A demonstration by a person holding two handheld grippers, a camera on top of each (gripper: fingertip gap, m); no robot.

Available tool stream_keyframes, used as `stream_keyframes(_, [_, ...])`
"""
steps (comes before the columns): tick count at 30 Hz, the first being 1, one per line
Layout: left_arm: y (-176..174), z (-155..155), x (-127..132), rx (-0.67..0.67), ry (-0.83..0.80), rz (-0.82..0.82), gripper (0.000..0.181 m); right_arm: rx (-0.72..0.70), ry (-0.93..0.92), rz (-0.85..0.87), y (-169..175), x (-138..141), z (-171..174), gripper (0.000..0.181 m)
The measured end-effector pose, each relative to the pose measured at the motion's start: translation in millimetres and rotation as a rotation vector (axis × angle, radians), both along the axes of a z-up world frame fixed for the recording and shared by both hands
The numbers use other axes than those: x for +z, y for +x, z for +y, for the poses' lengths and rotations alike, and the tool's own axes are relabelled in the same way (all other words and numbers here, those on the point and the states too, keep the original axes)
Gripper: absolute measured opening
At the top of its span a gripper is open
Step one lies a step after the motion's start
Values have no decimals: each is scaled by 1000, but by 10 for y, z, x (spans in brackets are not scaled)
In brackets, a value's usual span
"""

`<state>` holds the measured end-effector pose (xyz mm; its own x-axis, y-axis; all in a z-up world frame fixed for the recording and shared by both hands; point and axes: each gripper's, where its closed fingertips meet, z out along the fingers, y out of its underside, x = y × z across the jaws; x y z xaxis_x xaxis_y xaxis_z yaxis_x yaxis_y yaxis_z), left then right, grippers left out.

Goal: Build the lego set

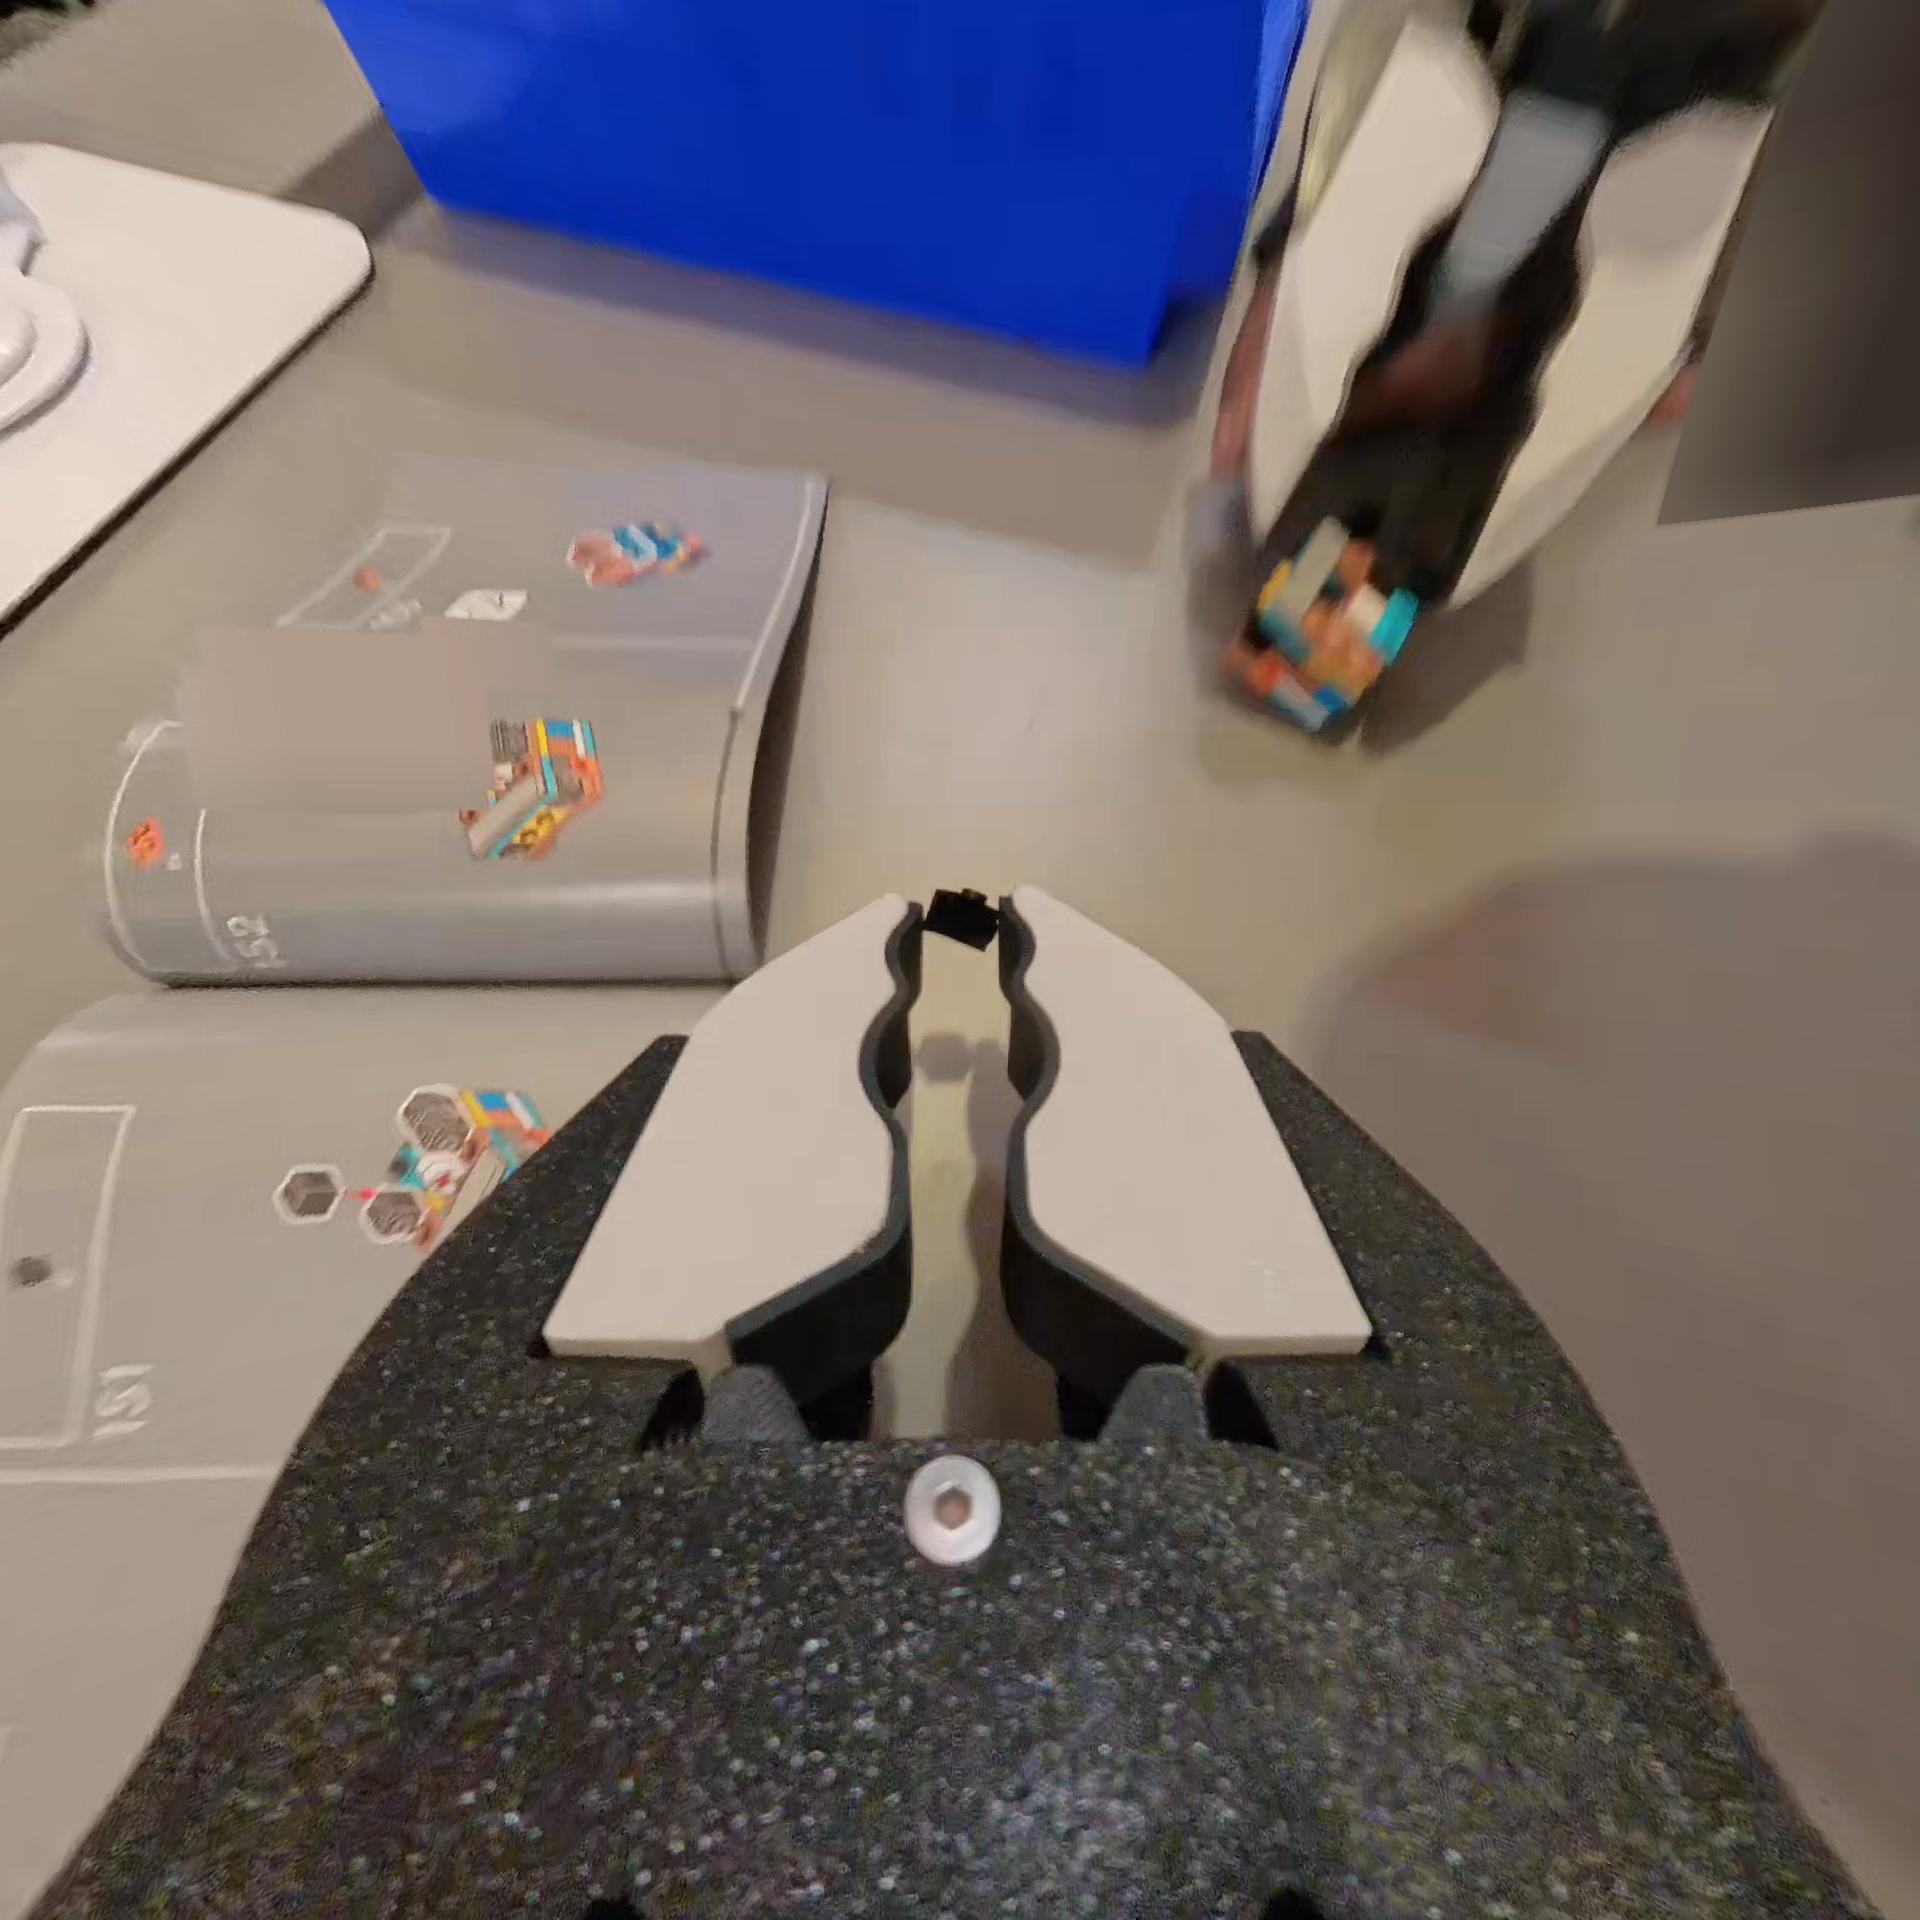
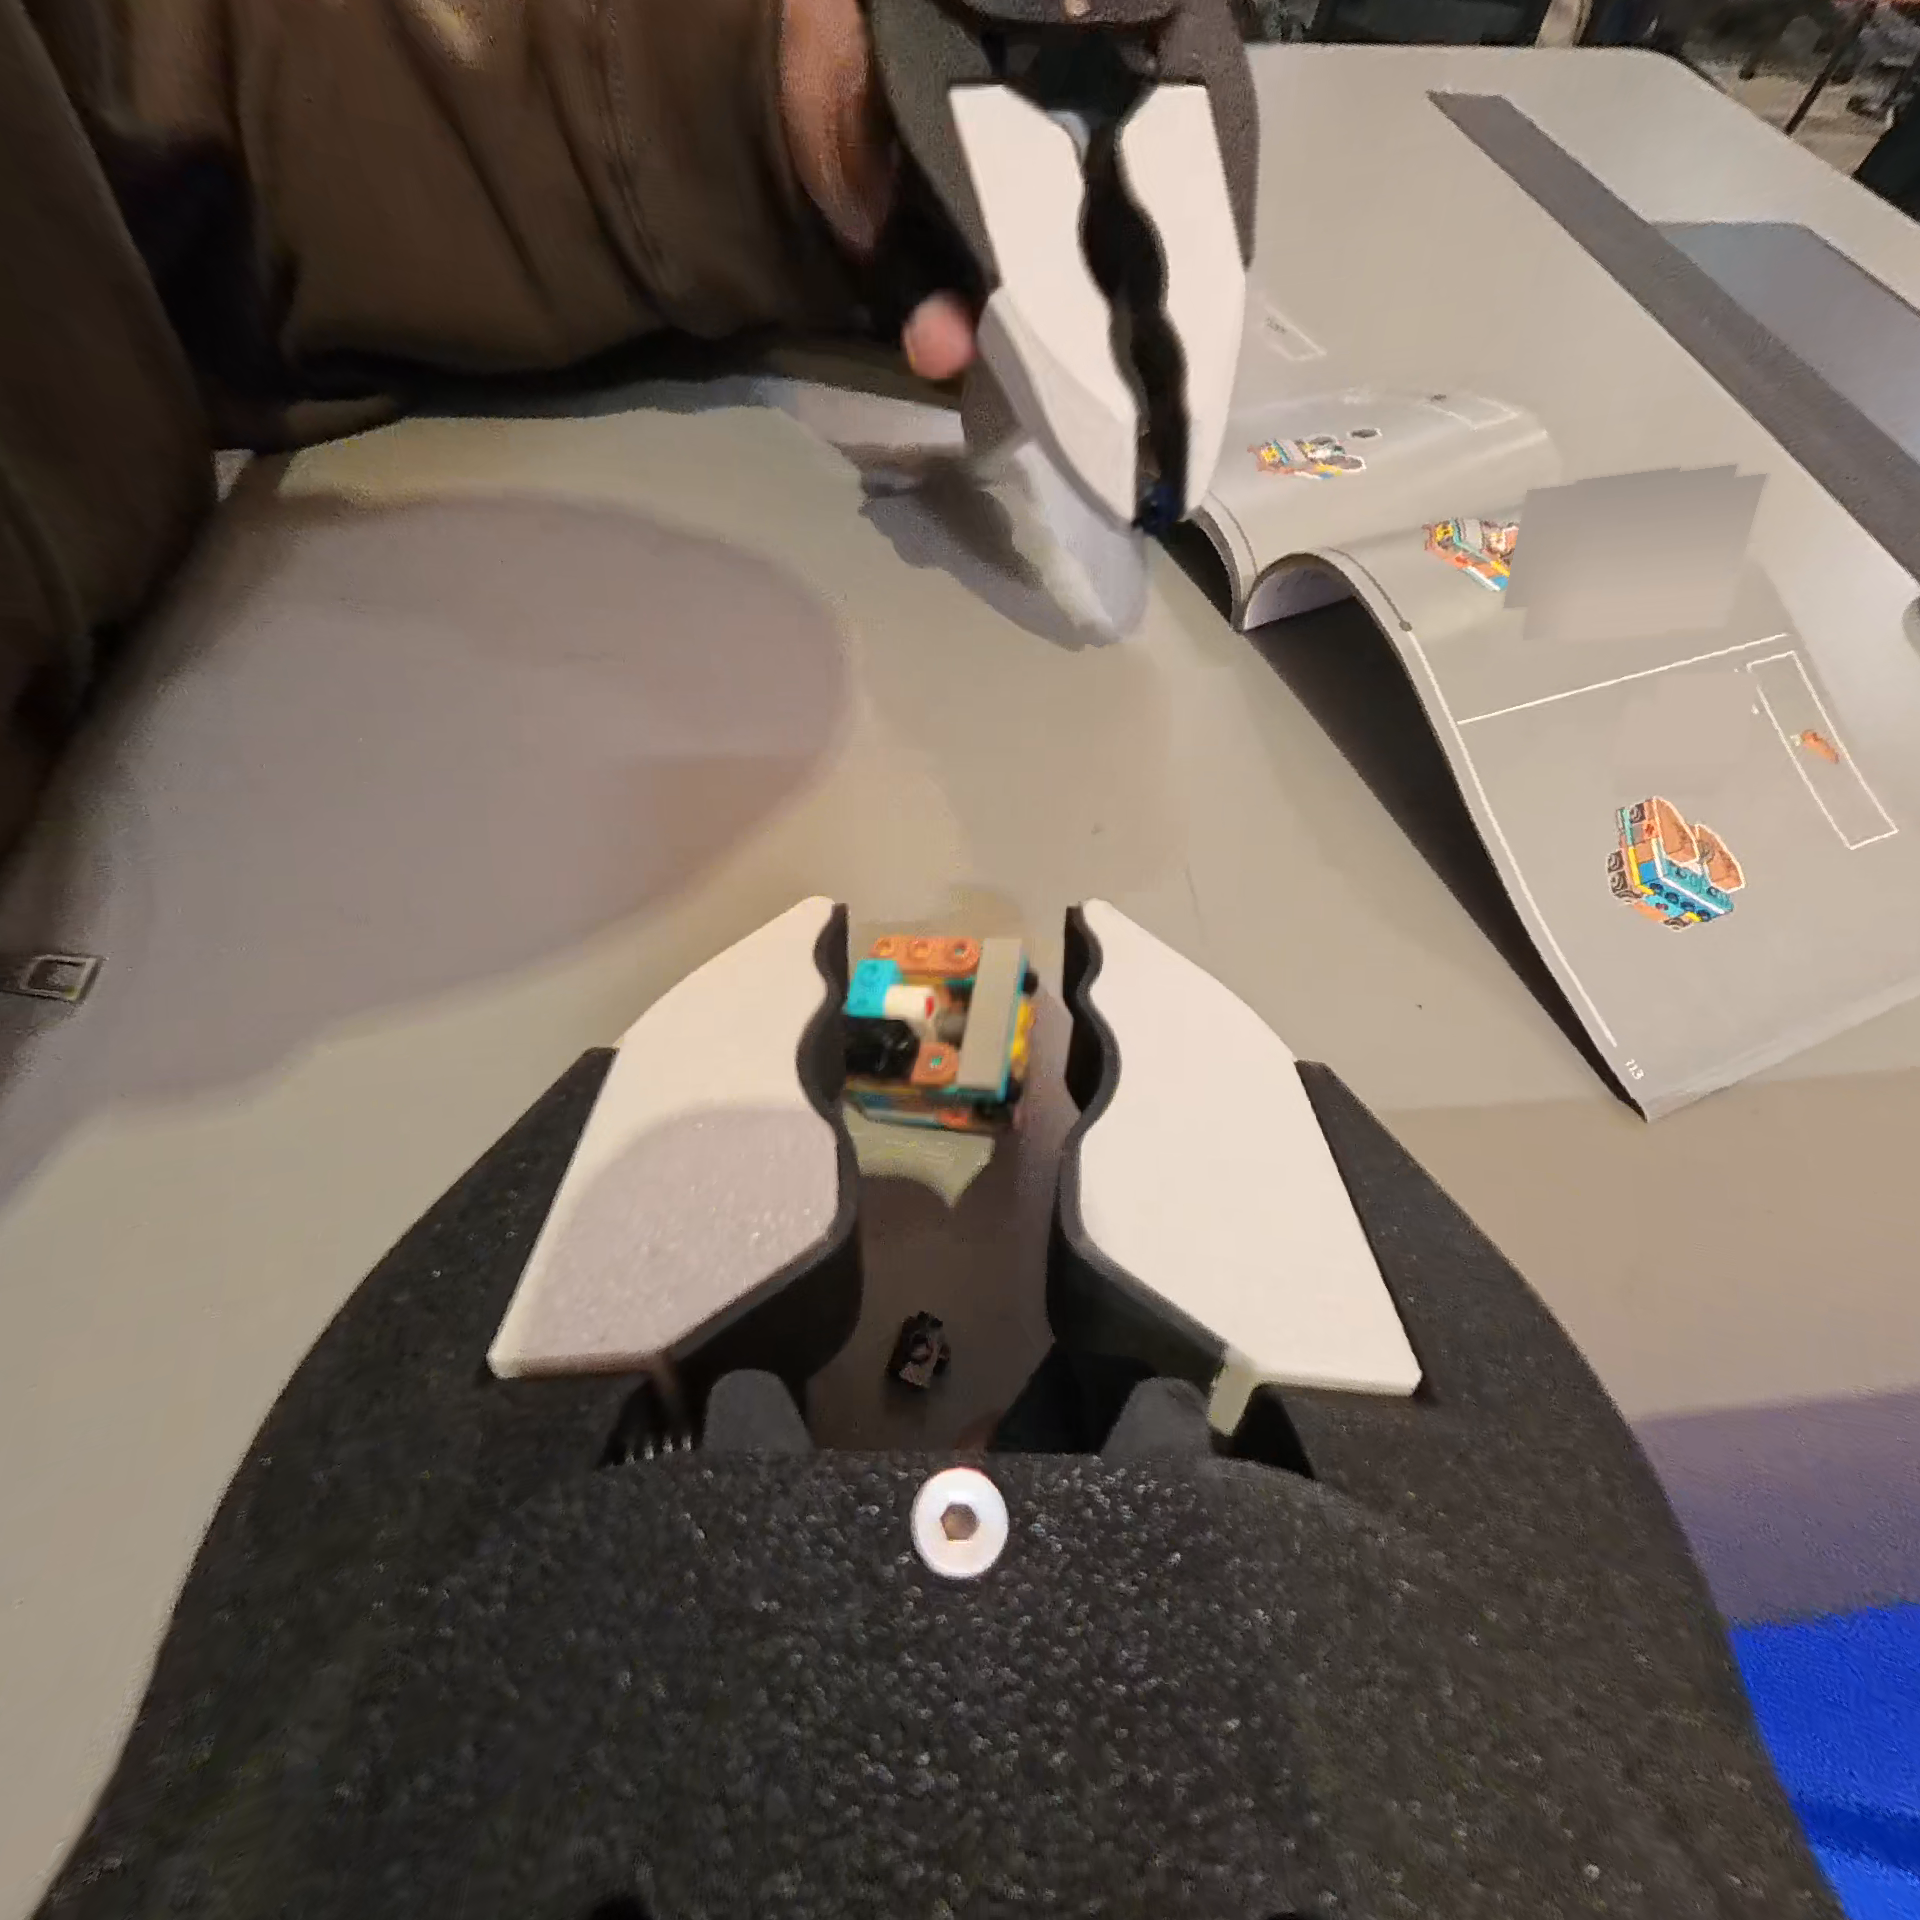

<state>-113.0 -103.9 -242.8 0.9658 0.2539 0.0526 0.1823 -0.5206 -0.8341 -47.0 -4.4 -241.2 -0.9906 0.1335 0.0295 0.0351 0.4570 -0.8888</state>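
Observation:
My left gripper (image 1: 961, 906) is shut on a small black lego piece (image 1: 961, 923), pinched at the very fingertips above the grey table (image 1: 1039, 675). My right gripper (image 2: 951, 925) holds a small multicoloured lego model (image 2: 935, 1023) of teal, orange, grey and black bricks between its fingers, just over the table. In the left wrist view the right gripper (image 1: 1340, 592) is blurred at the upper right with the model (image 1: 1314, 644) at its tips. In the right wrist view the left gripper (image 2: 1158, 504) points down, far ahead of the model, with the dark piece at its tip.
An open instruction booklet (image 1: 468, 727) lies on the table left of the left gripper; it also shows in the right wrist view (image 2: 1610, 727). A blue box (image 1: 831, 156) stands behind. A white tray (image 1: 156, 312) sits at the far left. A person's brown sleeve (image 2: 416, 187) fills the back.

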Motion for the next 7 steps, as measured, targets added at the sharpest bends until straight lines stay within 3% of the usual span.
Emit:
stream_keyframes(1, [1, 43, 104, 10, 87, -49, 14, 6, -12, 14, 6, 20, 1, 41])
stream_keyframes(7, [40, 309, 747, 49, 672, -489, 13, -38, -101, 208, -51, 306, 3, 41])
